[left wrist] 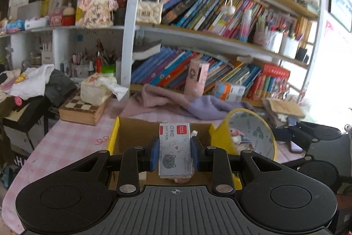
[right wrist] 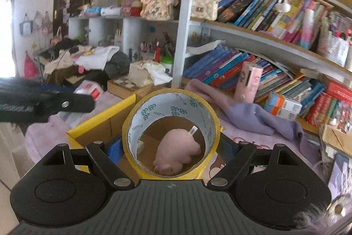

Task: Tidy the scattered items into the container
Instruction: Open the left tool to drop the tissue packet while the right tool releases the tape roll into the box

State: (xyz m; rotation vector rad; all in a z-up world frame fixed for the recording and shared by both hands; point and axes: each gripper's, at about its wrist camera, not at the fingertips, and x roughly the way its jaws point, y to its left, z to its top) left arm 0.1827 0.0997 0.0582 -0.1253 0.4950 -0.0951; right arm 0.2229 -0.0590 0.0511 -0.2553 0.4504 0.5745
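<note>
The left gripper point(left wrist: 175, 152) is clenched on a small box of staples point(left wrist: 175, 150), its blue pads pressing the box's two long sides. The box stands on end between the fingers, its grey face with a cat drawing turned to the camera and its red-labelled end farthest away. It hangs above the open cardboard box point(left wrist: 136, 136), a brown carton with yellow edges that sits on the pink checked counter point(left wrist: 66, 147).

The right gripper point(right wrist: 171, 142) is grasping a roll of yellow tape point(right wrist: 214, 124), fingers spread wide on the outside of the ring at left and right. The roll is held with its hole facing the camera. Through the hole, a pink plush toy point(right wrist: 178, 151) lies on the floor of the cardboard box point(right wrist: 99, 124), so the roll too is over the carton. In the left wrist view the same roll point(left wrist: 253, 136) sits just right of the carton's right wall.

Beyond the carton lie a pink and lilac cloth point(left wrist: 187, 102) and a bookshelf point(left wrist: 220, 14) packed with books. A chessboard box point(left wrist: 83, 109) rests far left on the counter.
</note>
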